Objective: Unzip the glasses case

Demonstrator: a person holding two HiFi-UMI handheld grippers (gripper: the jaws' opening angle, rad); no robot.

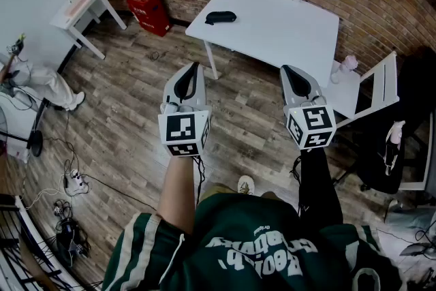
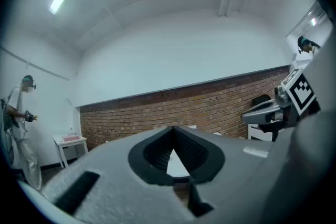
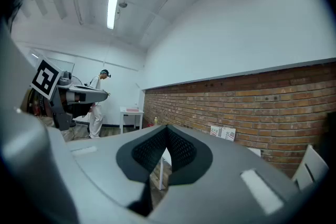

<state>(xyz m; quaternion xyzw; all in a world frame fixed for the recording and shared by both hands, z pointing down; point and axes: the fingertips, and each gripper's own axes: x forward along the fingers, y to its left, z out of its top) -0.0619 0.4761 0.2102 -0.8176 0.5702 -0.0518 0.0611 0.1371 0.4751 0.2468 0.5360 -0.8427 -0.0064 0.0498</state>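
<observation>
Black, the glasses case (image 1: 221, 18) lies untouched near the left edge of the white table (image 1: 286, 37), well apart from the left gripper (image 1: 193, 69) and right gripper (image 1: 289, 71), both pinched together on nothing, so the approach, hold and zip pull all appear undone.

Left hand-held gripper (image 1: 191, 75) level, closed, right hand-held gripper (image 1: 291, 76) likewise

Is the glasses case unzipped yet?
Nothing is done yet. The glasses case lies untouched on the white table, looking closed. The left gripper and right gripper are shut, empty, held short of the table. Reaching, holding and unzipping are all left.
</observation>
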